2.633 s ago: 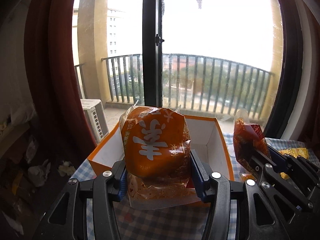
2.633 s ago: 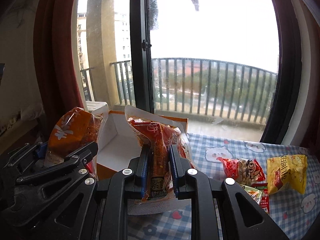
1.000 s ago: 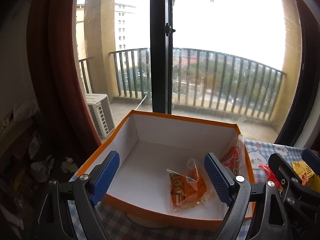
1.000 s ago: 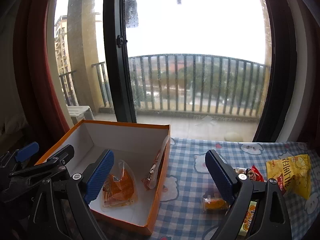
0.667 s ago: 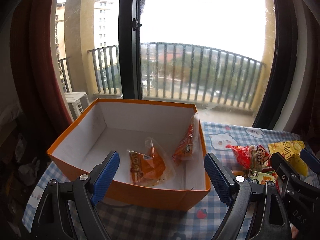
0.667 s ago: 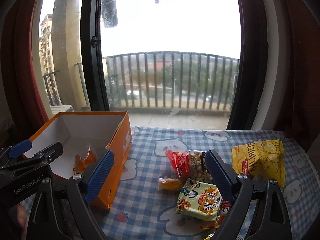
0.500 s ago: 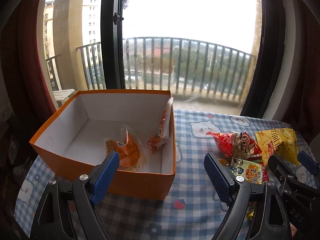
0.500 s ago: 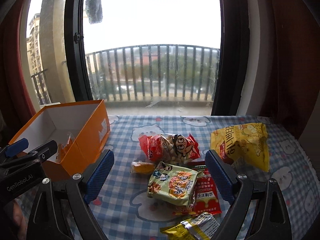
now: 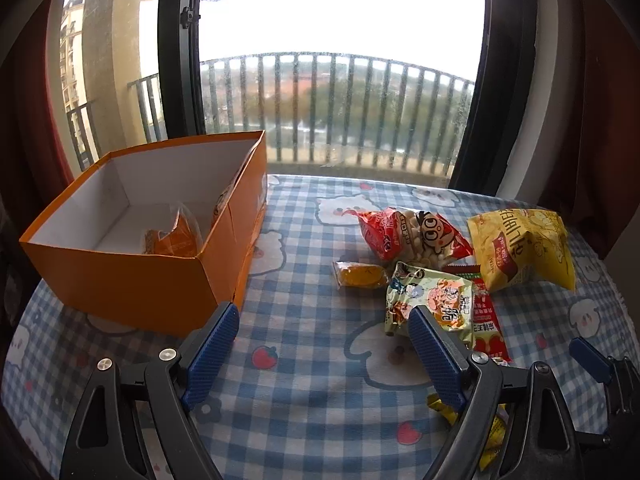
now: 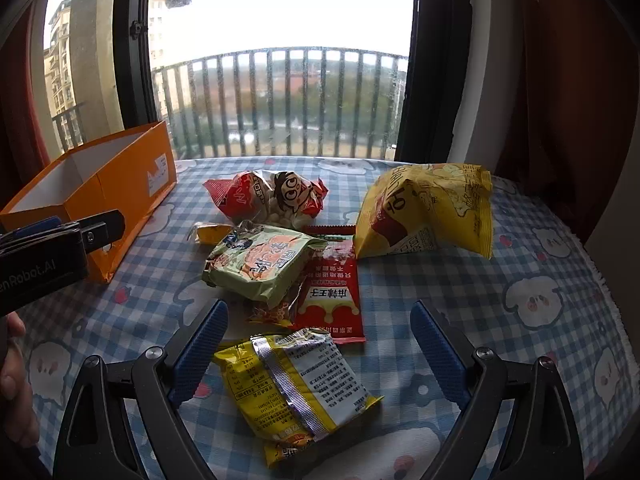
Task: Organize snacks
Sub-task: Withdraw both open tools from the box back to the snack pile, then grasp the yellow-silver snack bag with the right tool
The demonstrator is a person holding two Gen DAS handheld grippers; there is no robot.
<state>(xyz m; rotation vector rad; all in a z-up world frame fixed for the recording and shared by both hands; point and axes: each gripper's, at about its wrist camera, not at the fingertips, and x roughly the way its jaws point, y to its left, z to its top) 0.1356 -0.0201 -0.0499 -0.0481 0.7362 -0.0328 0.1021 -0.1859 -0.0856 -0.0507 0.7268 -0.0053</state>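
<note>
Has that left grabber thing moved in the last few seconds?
Yes. The left gripper was over the orange box holding a packet; now it is open, swung right, with the box off to its left.

Table under blue-and-white checked cloth with cartoon prints (image 10: pixel 460 280). Left of frame: open orange cardboard box (image 10: pixel 132 184). Centre: red peanut packet (image 10: pixel 268 196), small orange sweet (image 10: pixel 210 233), pale green snack bag (image 10: pixel 260 264), flat red sachet (image 10: pixel 332 300). Right: crumpled yellow crisp bag (image 10: pixel 428 208). Bottom centre: yellow foil-seamed packet (image 10: pixel 296 388).
</note>
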